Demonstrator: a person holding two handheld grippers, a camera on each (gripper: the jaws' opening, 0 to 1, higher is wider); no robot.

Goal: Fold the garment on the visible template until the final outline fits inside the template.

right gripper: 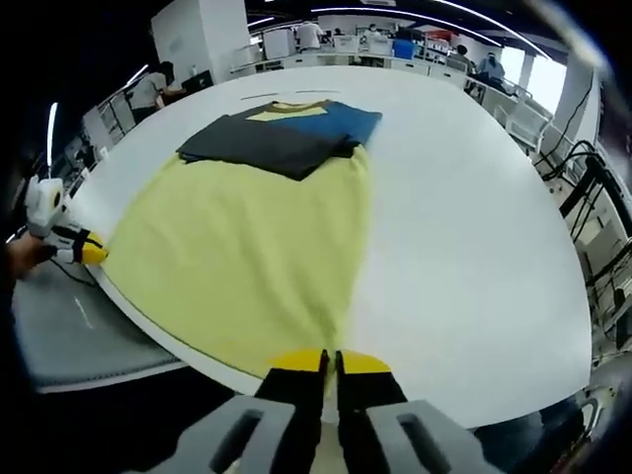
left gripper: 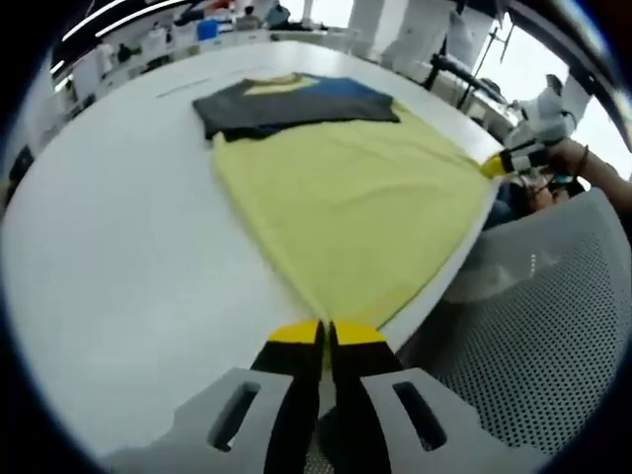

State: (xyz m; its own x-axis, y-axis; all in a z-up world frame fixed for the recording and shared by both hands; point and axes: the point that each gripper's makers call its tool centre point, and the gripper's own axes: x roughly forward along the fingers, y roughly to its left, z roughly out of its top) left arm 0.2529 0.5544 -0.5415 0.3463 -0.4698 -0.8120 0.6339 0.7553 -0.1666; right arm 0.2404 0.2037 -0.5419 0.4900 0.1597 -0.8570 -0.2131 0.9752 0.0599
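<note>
Yellow shirt (left gripper: pixel 346 202) flat on white bench (left gripper: pixel 118 257), dark sleeves folded at 12 o'clock, left gripper (left gripper: pixel 326 336) and right gripper (right gripper: pixel 330 363) fingers clenched on hem corners, template not discernible

The shirt (left gripper: pixel 346 188) lies spread on the table (left gripper: pixel 118 257), its near hem at the table's front edge. Each gripper sits at one hem corner: left gripper (left gripper: pixel 324 336), right gripper (right gripper: pixel 329 363). A chair (left gripper: pixel 553 326) stands beside the table.
</note>
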